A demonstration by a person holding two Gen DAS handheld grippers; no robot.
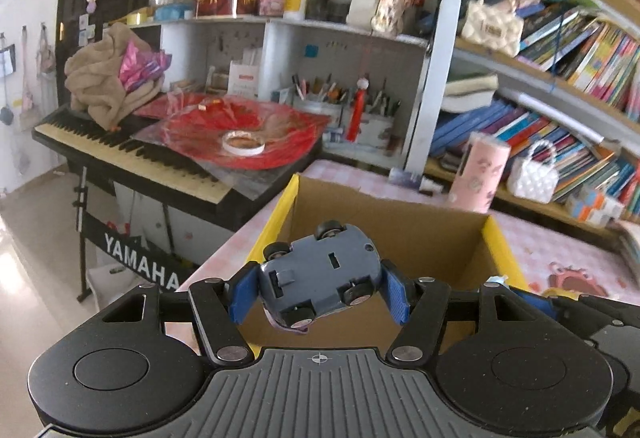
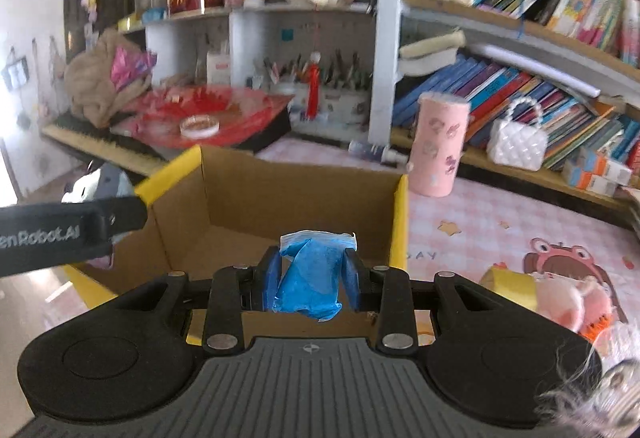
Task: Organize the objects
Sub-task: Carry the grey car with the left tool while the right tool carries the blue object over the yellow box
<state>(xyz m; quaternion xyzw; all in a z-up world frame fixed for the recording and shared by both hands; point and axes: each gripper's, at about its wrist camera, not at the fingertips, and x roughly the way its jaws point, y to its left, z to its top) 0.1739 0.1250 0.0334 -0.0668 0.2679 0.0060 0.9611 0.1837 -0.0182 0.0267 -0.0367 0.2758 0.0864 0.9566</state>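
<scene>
A: Starting on the left, what is the left gripper [image 1: 320, 288] doing?

B: Its blue pads are pressing on either side of a small grey-blue plastic toy car [image 1: 320, 276], which is lying belly-up with its black wheels showing; the car is hanging just ahead of the fingertips, over the open mouth of the brown cardboard box with yellow-taped edges [image 1: 490, 238]; the floor of the box directly beneath it is looking bare, though the gripper body is hiding the near part.

A: And moving right?

B: The right gripper [image 2: 310, 274] is squeezing a crumpled blue plastic packet with a white torn edge [image 2: 310, 274] between its pads; the packet is also sitting just forward of the fingers and above the near wall of the same box [image 2: 400, 222]; off to its left, the other tool's black arm is reaching in over the yellow rim.

A: So how far along is the tidying, in your view?

B: I am judging it as early; both items are being held over the box and neither is released yet; what I can see of the box interior is holding nothing; further right of the right gripper, a pink plush toy [image 2: 568, 302] is lying on the pink checked tablecloth [image 2: 480, 222], so at least that is probably waiting its turn; the tall pink cylinder [image 2: 440, 146] beyond the box may be staying put, I cannot tell.
</scene>
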